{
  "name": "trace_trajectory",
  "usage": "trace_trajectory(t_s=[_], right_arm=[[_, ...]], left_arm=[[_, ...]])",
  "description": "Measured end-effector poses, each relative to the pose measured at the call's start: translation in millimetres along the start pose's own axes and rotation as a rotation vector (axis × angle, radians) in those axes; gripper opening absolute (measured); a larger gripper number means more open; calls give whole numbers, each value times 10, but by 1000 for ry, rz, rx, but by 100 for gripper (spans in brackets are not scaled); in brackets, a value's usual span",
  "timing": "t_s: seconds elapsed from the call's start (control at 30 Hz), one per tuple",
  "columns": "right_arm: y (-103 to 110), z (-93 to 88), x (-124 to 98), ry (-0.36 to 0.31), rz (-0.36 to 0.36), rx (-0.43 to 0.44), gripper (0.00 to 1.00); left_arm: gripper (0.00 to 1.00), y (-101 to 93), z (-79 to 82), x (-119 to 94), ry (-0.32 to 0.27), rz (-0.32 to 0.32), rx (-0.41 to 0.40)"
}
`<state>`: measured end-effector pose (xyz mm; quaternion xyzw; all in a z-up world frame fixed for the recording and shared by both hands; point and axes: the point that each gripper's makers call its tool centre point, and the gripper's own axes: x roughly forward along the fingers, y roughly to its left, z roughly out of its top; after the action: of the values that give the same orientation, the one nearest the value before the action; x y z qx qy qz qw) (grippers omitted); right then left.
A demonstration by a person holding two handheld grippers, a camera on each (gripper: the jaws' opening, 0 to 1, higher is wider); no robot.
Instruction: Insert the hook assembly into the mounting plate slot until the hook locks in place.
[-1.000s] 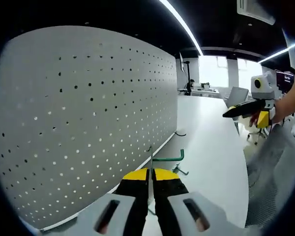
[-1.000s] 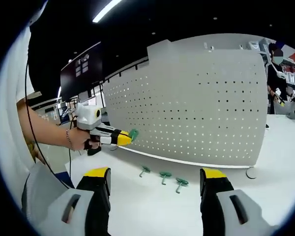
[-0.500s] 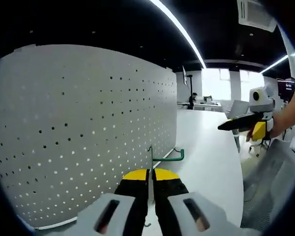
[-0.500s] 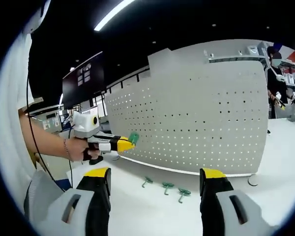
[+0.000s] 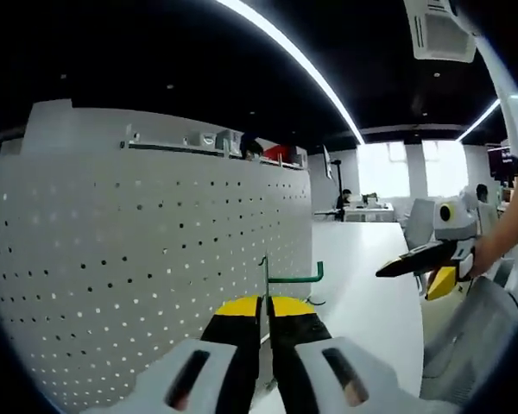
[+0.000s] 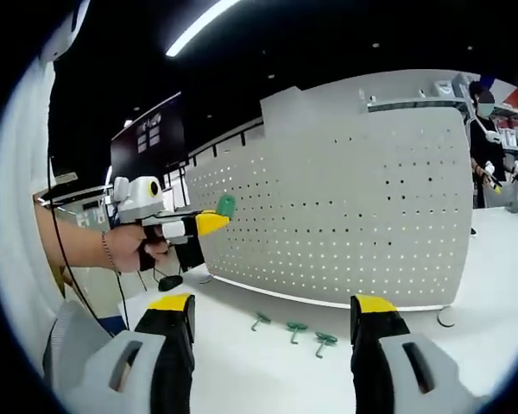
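Here, holding a green hook [image 5: 287,278] pinched between the closed yellow-tipped jaws of the left gripper [image 5: 265,304], wire stem standing up from the jaw tips and the green arm bending off to the right. Pointing along the face of the white pegboard [image 5: 138,259], which is standing upright on the white table [image 5: 363,293] and running off to the left in the left gripper view. Hook close beside the board's face; touching or not, cannot tell.

Showing the same gripper from the side in the right gripper view: left gripper [image 6: 214,222] raised well above the table, held roughly level, a hand [image 6: 136,250] wrapped around its grip, forearm reaching in from the left edge with a bracelet at the wrist. Green hook [image 6: 227,205] sticking up at the yellow tip, just in front of the pegboard [image 6: 354,207].

Keeping the right gripper [image 6: 272,315] wide open with nothing between the jaws, both yellow-capped jaws rising from the bottom of its own view, well apart. Appearing also at the right of the left gripper view, right gripper [image 5: 419,259] held in mid air over the table's far side, dark jaws pointing left, a hand behind it at the frame edge.

Lying on the table near the foot of the board, three spare green hooks [image 6: 295,330], side by side, between the open jaws in that view.
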<state>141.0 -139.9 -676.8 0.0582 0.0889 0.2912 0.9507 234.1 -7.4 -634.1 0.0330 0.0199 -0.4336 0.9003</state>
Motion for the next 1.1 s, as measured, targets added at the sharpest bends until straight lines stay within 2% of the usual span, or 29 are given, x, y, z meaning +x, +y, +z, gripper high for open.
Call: trace_trajectory(t_s=[0.37, 0.43, 0.5, 0.57, 0.6, 0.87, 1.1], right_arm=[[47, 135, 28, -42, 21, 2, 71], [71, 241, 15, -96, 31, 8, 71], [125, 373, -6, -168, 64, 53, 71], [159, 443, -21, -209, 91, 110, 69], [158, 454, -21, -213, 97, 159, 70], [144, 426, 29, -190, 87, 125, 68], [233, 424, 160, -170, 123, 114, 64]], left_arm=[[2, -1, -44, -8, 10, 8, -18], [2, -4, -52, -7, 10, 7, -19], [2, -14, -62, -5, 13, 7, -18], [2, -22, -71, -5, 16, 6, -20], [2, -26, -76, -5, 16, 7, -19], [2, -39, -78, -2, 18, 6, -15], [2, -37, -81, -15, 22, 9, -20]])
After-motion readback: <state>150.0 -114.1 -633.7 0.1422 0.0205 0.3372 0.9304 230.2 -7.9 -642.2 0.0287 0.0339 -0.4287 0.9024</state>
